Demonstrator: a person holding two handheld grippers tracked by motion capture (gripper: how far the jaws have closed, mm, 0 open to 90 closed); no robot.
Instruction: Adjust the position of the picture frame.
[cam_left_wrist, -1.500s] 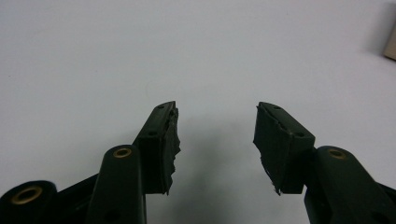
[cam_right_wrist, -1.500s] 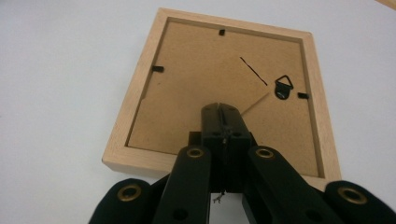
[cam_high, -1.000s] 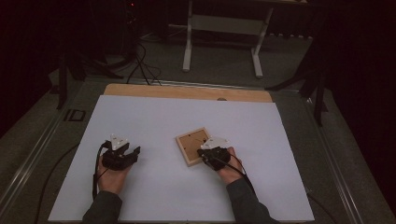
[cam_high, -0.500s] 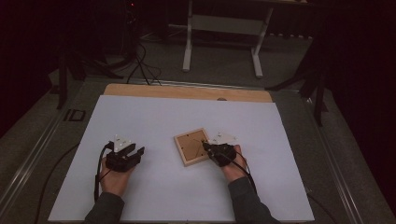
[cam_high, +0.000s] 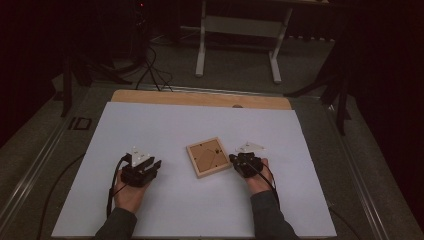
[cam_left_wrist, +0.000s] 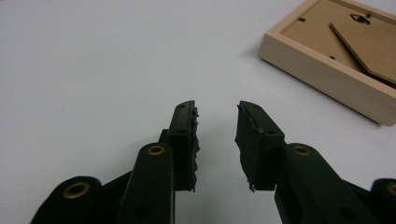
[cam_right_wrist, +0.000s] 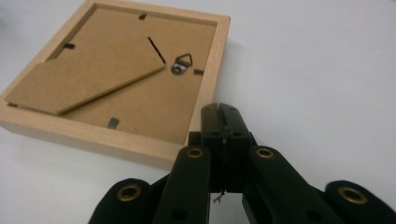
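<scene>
Wooden picture frame (cam_high: 209, 157) face down at mid-counter (cam_high: 165, 125), hinged stand and hanging ring up. Right tool (cam_high: 233, 159) with jaws pressed together, empty, tip just beside the frame's right edge. Left tool (cam_high: 156, 165) well apart, jaws just narrowed, still gapped, empty. Judged step: positioning the frame by nudging. Next: probably steadying the frame's left edge.

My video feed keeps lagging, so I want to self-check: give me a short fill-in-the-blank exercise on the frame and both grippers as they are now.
1. The square light wooden picture frame lies flat on the white table sheet with its ____ side facing up.
2. The right gripper has its jaws ____, nothing between them.
3. The left gripper, whose jaws have just been closing, holds ____.
4. In the high view, the frame lies nearer the ____ gripper.

Missing words: back; shut; nothing; right
</scene>
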